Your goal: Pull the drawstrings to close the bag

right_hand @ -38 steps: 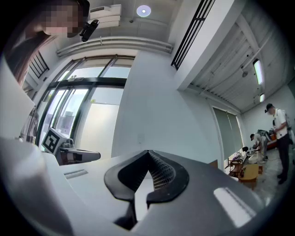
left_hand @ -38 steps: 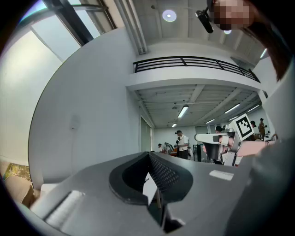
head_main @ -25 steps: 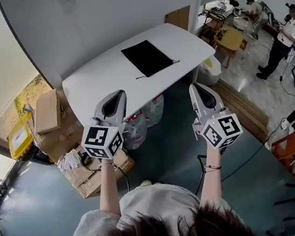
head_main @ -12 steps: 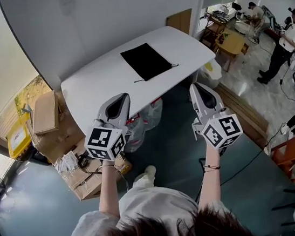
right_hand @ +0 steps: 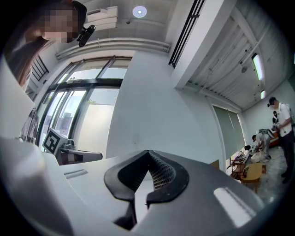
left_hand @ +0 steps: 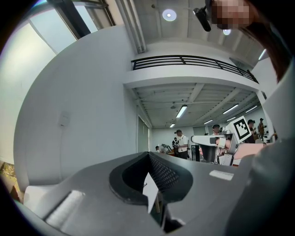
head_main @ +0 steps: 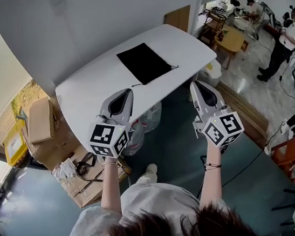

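A flat black drawstring bag [head_main: 143,63] lies on the white table [head_main: 94,89], with thin strings trailing off its near corners. My left gripper [head_main: 124,93] is held in the air over the table's near edge, shut and empty. My right gripper [head_main: 195,85] hangs short of the table's near right side, also shut with nothing in it. Both are well short of the bag. In the left gripper view the left gripper [left_hand: 148,155] points up at the wall, jaws met at the tips. The right gripper [right_hand: 148,153] in its own view looks the same.
Cardboard boxes [head_main: 41,120] are stacked on the floor left of the table, and plastic bags [head_main: 143,123] sit under it. People [head_main: 285,41] stand among desks and chairs at the far right. A cable [head_main: 241,166] runs over the dark floor at the right.
The table and bag have shifted slightly left in the head view. My left gripper has moved a little right and forward toward the table edge. The right gripper has hardly moved.
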A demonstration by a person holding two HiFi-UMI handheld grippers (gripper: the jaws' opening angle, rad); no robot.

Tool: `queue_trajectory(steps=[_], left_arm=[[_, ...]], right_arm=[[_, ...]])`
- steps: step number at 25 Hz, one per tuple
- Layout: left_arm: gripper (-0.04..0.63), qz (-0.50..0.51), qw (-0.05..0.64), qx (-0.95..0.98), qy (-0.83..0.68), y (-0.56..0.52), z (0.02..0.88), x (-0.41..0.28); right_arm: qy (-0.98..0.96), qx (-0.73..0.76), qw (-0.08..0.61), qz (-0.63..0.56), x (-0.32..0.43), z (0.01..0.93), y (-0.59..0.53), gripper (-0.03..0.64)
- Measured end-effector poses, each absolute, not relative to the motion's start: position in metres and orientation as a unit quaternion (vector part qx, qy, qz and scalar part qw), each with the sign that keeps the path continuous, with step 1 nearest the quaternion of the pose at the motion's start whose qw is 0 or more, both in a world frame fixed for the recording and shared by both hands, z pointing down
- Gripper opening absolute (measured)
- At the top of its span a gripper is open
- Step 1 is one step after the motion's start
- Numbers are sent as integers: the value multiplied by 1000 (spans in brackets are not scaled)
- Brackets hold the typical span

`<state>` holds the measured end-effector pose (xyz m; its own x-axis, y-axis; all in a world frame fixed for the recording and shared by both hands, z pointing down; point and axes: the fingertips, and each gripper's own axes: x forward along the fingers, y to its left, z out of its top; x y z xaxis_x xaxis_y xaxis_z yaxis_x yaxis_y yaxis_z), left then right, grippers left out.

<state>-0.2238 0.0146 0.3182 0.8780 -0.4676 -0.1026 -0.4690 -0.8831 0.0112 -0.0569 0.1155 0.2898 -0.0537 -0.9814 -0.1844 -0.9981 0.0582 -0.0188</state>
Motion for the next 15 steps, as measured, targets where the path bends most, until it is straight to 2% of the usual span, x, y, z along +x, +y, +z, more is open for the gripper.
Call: queue_trajectory(steps=[15], left_arm=[[-6,50,1,-974,219,-82,325,-170]], right_arm=[[714,-695,71,55,-9,297,19,14]])
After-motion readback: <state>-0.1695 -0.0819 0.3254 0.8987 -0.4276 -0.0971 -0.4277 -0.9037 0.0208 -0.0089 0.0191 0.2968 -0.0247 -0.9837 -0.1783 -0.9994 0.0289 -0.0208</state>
